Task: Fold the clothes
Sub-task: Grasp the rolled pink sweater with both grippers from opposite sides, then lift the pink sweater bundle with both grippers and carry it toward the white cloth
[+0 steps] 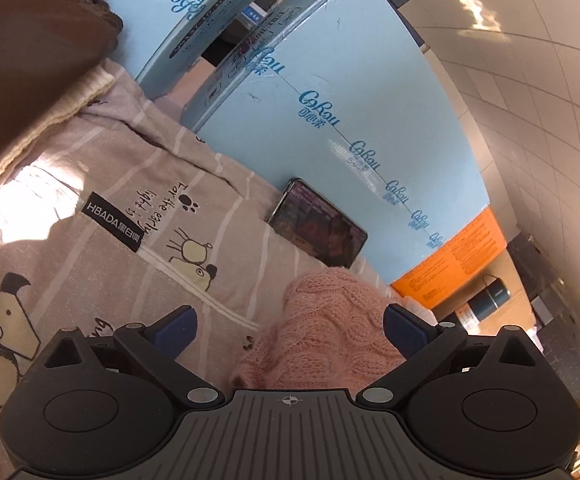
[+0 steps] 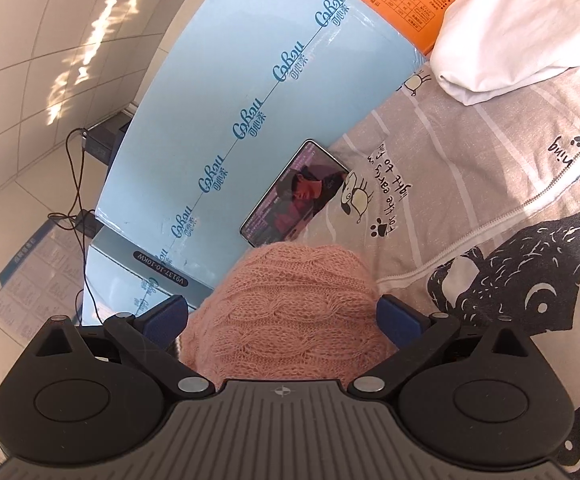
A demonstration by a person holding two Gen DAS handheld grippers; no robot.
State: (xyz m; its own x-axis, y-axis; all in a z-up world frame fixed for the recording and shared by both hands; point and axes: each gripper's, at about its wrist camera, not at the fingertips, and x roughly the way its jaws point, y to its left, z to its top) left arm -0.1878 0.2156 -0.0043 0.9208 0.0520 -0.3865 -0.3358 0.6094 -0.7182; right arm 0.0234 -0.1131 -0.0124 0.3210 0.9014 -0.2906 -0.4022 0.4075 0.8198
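A pink cable-knit garment (image 1: 330, 328) lies bunched on a grey bedsheet printed with cartoon dogs (image 1: 130, 208). My left gripper (image 1: 290, 330) is open, its blue pads spread wide, with the knit between them and against the right pad. The same pink knit (image 2: 286, 308) fills the gap of my right gripper (image 2: 282, 320), which is also open with its pads wide apart. A folded white garment (image 2: 510, 36) rests on the sheet at the upper right. A dark brown garment (image 1: 26, 52) over a cream knit (image 1: 74, 96) lies at the upper left.
A phone (image 2: 294, 196) with a lit screen leans against tall light-blue cartons (image 2: 250, 92) along the bed's far side. An orange box (image 1: 454, 260) stands beside them. A black-and-white animal-print cloth (image 2: 510, 288) covers the sheet at right. Cables (image 2: 78, 184) run down the tiled wall.
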